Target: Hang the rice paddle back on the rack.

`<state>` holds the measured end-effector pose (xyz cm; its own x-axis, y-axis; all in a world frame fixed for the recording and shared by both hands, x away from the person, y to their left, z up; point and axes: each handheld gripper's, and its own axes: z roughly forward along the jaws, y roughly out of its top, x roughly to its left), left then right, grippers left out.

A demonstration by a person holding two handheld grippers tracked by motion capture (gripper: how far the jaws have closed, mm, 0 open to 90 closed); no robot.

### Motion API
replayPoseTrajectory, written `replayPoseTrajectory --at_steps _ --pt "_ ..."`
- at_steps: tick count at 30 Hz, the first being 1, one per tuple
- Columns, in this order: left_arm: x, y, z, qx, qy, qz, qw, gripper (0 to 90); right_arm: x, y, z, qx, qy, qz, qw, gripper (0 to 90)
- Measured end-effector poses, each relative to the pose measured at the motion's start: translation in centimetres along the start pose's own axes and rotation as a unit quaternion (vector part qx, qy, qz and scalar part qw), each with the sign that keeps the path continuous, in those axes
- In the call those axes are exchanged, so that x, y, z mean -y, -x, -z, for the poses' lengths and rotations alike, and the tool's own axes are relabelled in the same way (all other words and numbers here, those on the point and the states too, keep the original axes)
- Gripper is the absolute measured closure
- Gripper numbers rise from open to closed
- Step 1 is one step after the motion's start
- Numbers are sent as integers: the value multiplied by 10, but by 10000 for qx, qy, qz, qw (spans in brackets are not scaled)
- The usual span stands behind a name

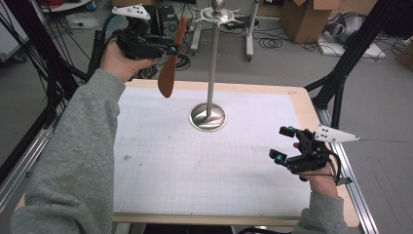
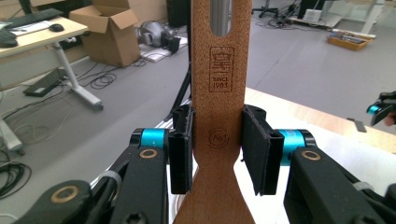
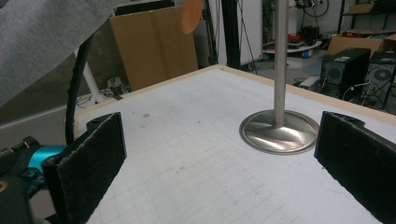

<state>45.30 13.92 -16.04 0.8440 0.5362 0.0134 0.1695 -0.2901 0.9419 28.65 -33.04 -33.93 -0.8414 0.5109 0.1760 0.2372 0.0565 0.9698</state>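
Note:
A brown wooden spatula (image 1: 171,61) hangs in the air above the table's far left, blade end down. My left gripper (image 1: 171,49) is shut on its handle; in the left gripper view the pads (image 2: 181,154) press both sides of the stamped handle (image 2: 219,93), whose slotted end points up towards the steel pole. A steel stand (image 1: 208,117) with a round base, a tall pole and hooks at its top rises at the table's far middle, to the right of the spatula. My right gripper (image 1: 283,144) rests low at the table's right side, open, jaws wide apart, facing the stand base (image 3: 279,131).
The white gridded mat (image 1: 204,161) covers the table, framed by a wooden edge (image 1: 302,97). Black frame legs stand at both sides. Cardboard boxes (image 1: 304,19), cables and a desk sit on the floor beyond the table.

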Motion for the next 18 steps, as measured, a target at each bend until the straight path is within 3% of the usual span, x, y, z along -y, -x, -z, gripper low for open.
replayPoseTrajectory --at_steps 7,18 --pt "-10 0 -6 58 4 27 10000 651 0 1 3 18 48 17 10000 7" --pt "-10 -1 -12 82 67 79 9999 650 -1 1 5 38 82 21 10000 7"
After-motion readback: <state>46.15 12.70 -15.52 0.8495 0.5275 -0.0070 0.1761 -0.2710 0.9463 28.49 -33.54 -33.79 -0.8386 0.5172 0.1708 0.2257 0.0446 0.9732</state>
